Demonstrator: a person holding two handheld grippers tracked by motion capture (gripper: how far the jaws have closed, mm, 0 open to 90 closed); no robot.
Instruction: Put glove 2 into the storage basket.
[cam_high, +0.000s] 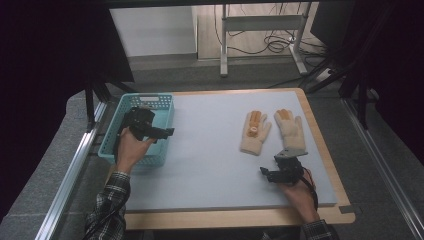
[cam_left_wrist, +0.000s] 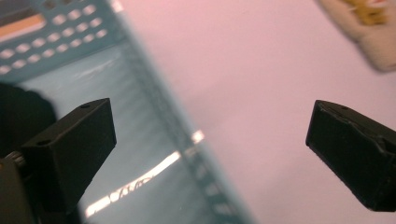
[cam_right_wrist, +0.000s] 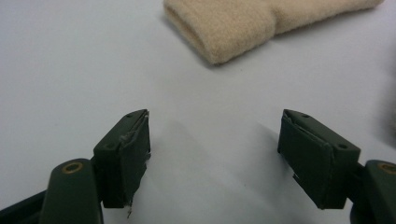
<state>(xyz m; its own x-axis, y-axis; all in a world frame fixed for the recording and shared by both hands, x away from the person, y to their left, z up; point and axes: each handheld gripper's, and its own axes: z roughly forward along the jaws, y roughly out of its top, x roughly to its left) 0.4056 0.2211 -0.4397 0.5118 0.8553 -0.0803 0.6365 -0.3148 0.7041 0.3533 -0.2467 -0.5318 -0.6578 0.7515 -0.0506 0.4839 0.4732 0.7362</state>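
Beige gloves (cam_high: 272, 131) lie side by side, cuffs toward the person, just beyond the empty, wide-open right gripper (cam_high: 267, 173), while the open left gripper (cam_high: 167, 132) hangs over the basket (cam_high: 162, 100).

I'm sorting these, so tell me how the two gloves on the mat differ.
The left glove has orange striping on its fingers and a small round patch on it; the right glove shows orange at just one fingertip and is otherwise plain cream. The left glove leans a little to the right, while the right glove leans a little to the left. Both are cream knit gloves, lying flat side by side, fingers pointing away from the person.
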